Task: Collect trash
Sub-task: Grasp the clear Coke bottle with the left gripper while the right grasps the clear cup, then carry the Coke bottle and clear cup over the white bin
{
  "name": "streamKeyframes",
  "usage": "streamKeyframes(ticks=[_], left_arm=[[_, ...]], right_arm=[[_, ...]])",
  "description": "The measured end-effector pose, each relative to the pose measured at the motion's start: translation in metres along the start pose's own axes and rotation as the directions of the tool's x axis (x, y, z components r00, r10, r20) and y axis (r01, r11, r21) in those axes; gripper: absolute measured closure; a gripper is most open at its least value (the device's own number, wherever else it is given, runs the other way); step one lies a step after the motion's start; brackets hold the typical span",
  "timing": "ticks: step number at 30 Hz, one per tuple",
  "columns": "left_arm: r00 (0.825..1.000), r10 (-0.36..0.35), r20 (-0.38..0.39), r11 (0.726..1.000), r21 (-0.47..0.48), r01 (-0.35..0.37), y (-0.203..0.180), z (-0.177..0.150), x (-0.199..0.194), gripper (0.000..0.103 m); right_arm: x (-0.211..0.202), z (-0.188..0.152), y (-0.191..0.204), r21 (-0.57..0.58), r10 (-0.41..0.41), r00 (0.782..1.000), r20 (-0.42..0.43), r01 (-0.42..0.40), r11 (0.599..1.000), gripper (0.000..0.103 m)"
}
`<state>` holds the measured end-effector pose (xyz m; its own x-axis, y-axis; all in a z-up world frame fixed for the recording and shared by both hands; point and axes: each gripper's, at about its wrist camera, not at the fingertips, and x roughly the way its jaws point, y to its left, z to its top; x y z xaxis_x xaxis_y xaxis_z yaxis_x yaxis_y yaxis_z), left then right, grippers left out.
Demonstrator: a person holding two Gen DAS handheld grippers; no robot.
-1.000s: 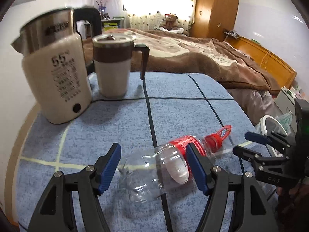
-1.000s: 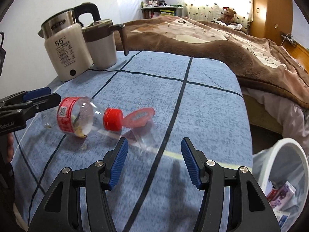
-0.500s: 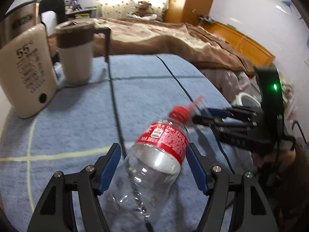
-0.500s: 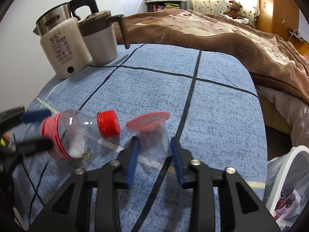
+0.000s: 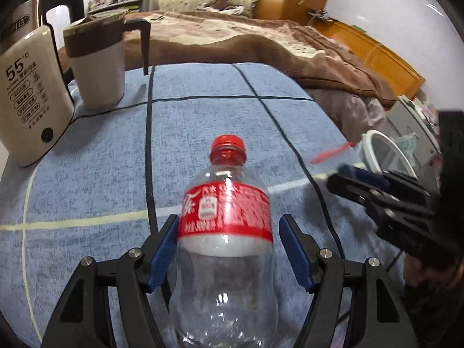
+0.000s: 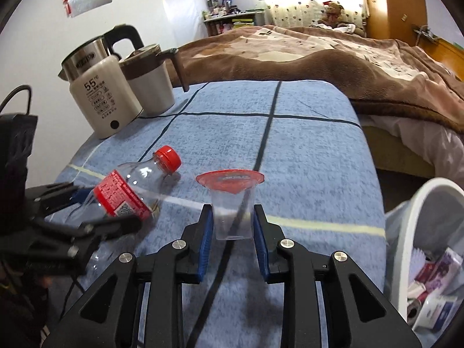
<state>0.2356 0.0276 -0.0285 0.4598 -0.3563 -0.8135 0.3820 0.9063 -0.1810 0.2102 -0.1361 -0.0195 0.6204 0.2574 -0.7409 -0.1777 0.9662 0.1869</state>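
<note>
My left gripper (image 5: pixel 229 246) is shut on a clear plastic bottle (image 5: pixel 226 232) with a red label and red cap, held up off the blue cloth, cap pointing away. The bottle (image 6: pixel 130 191) and left gripper (image 6: pixel 87 211) also show in the right wrist view. My right gripper (image 6: pixel 232 229) is shut on a small clear plastic cup (image 6: pixel 230 203) with a red peel lid, held upright above the cloth. In the left wrist view the right gripper (image 5: pixel 362 179) is at the right, the cup's lid (image 5: pixel 330 153) blurred.
A cream electric kettle (image 6: pixel 98 98) and a lidded mug (image 6: pixel 150 81) stand at the table's far left. A white trash bin (image 6: pixel 420 246) with wrappers in it stands on the floor right of the table (image 6: pixel 304 145). A bed with a brown blanket (image 6: pixel 319 55) lies behind.
Both grippers have closed on their items and lifted them: the left raised the bottle so its cap points away, the right took the red-lidded cup off the cloth.
</note>
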Motion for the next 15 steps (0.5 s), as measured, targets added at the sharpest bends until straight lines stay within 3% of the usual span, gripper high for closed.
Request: streamKeyframes(ticks=[4,7,15], left_arm=[[0.999,0.034,-0.027,0.999,0.008,-0.034,-0.010,-0.008,0.005,0.032],[1.000,0.018,-0.024,1.000,-0.018,-0.018,-0.011,-0.015,0.004,0.039],[0.997,0.036,0.061,0.996,-0.087,-0.030,-0.023,-0.025,-0.017,0.039]], right_arm=[[-0.008,-0.005,-0.002,0.012,-0.007,1.000,0.018,0.007,1.000,0.075],[-0.013,-0.010,-0.003,0.022,-0.013,0.999,0.034,0.013,1.000,0.075],[-0.033,-0.021,-0.011,0.061,-0.025,0.997,0.069,0.020,0.998,0.075]])
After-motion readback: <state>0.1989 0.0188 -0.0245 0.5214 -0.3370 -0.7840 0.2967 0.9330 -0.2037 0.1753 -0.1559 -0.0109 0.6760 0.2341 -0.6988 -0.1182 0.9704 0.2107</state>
